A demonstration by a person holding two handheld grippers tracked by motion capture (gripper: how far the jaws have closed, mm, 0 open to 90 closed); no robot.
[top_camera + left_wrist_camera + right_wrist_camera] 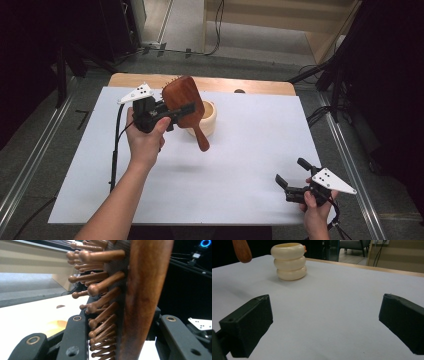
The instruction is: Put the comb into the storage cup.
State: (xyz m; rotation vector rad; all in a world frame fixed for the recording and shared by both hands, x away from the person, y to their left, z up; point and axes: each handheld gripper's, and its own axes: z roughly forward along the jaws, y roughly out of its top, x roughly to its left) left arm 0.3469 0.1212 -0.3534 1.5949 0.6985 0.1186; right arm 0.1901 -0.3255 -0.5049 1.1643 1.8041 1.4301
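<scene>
A brown wooden hairbrush (181,95) is held above the table at the back left, handle slanting down to the right. My left gripper (182,111) is shut on its paddle head. In the left gripper view the brush (145,290) stands edge-on between the black jaws, its round-tipped wooden pins (100,287) pointing left. Just behind the brush stands a cream ribbed cup (211,119), upright on the white sheet. My right gripper (289,170) rests low near the front right corner, open, with nothing between its jaws. Its own view shows the cup (289,262) far off and the brush handle's tip (242,251).
The white sheet (240,165) covers most of the wooden table (225,84). A small dark spot (239,91) lies at the sheet's back edge. A black cable (116,150) trails from the left gripper down the table's left side. Dark stands and floor rails flank the table.
</scene>
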